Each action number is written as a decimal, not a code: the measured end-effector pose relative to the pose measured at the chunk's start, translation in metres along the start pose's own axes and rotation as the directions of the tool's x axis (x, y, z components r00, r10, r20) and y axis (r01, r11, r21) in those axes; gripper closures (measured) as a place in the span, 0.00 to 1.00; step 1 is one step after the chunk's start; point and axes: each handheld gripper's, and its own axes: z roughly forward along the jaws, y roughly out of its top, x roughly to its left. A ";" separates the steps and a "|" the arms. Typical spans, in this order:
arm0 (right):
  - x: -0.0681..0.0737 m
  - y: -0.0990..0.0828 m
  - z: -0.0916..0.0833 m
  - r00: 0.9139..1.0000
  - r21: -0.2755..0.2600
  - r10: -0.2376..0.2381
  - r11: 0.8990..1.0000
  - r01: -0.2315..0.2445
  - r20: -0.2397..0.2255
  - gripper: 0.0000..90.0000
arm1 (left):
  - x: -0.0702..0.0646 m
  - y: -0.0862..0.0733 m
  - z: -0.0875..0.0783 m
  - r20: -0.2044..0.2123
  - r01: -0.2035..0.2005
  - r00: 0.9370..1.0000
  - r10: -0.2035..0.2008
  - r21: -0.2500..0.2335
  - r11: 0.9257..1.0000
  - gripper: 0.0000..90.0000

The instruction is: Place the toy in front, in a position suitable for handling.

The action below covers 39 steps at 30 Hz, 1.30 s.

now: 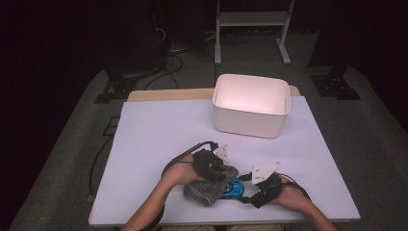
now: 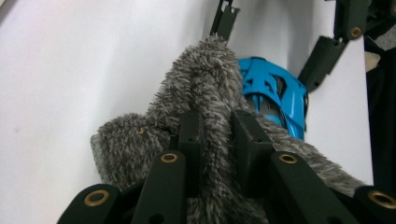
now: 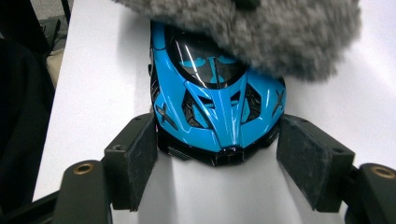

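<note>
A blue toy sports car (image 3: pixel 215 107) sits on the white table sheet near the front edge. My right gripper (image 3: pixel 219 135) has one pad against each side of its nose, shut on it. A grey fluffy cloth (image 2: pixel 205 79) lies draped over the car's (image 2: pixel 273 93) rear half. My left gripper (image 2: pixel 217 126) is shut on a fold of this cloth. In the high view, the left gripper (image 1: pixel 222 174) is over the cloth (image 1: pixel 204 191). The right gripper (image 1: pixel 244 189) meets the car (image 1: pixel 234 187) from the right. Most of the car's roof and tail is hidden by the cloth (image 3: pixel 261 32).
An empty white bin (image 1: pixel 245 122) stands at the back of the white sheet (image 1: pixel 154 134), right of centre. A sleeve shows at the left edge of the right gripper view. The table's front edge runs just behind both hands.
</note>
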 end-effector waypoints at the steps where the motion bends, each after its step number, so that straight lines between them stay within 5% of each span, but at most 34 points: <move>1: 0.000 0.000 0.000 1.000 0.000 0.007 1.000 -0.007 -0.001 0.31 | -0.003 0.000 -0.003 0.005 -0.007 1.000 0.007 0.004 1.000 0.83; 7: 0.000 0.000 0.000 1.000 0.001 0.010 1.000 -0.010 -0.003 0.31 | -0.011 0.000 -0.012 0.016 -0.029 0.999 0.028 0.041 0.999 0.77; 11: 0.000 0.000 0.000 1.000 0.002 0.011 1.000 -0.011 -0.003 0.31 | -0.008 0.005 -0.011 0.038 0.042 0.998 -0.040 -0.047 0.998 0.51; 14: 0.000 0.000 0.000 1.000 0.002 0.011 1.000 -0.011 -0.003 0.31 | -0.008 0.011 -0.003 0.045 0.028 0.999 -0.026 -0.048 0.998 0.49; 16: 0.000 0.000 0.000 1.000 0.002 0.012 1.000 -0.012 -0.003 0.31 | -0.008 0.012 0.000 0.044 0.020 0.999 -0.018 -0.044 0.999 0.54; 21: 0.000 0.000 0.000 1.000 0.002 0.011 1.000 -0.011 -0.003 0.31 | -0.011 0.014 0.017 0.089 -0.021 0.996 0.022 -0.016 1.000 0.86; 26: 0.000 0.000 0.000 1.000 0.002 0.011 1.000 -0.011 -0.002 0.31 | -0.021 0.025 0.029 0.139 -0.053 0.989 0.055 -0.019 0.998 0.88; 29: 0.000 0.000 0.000 1.000 0.002 0.013 1.000 -0.013 0.002 0.30 | -0.031 0.031 0.037 0.147 -0.108 0.983 0.107 -0.007 0.994 0.87; 34: 0.000 0.000 0.000 1.000 0.002 0.016 1.000 -0.016 -0.003 0.30 | -0.024 0.031 0.038 0.040 -0.075 0.996 0.076 -0.029 0.997 0.88; 39: 0.000 0.000 0.000 1.000 0.002 0.018 1.000 -0.018 -0.007 0.31 | -0.017 0.031 0.044 0.056 -0.036 0.998 0.039 -0.054 0.998 0.86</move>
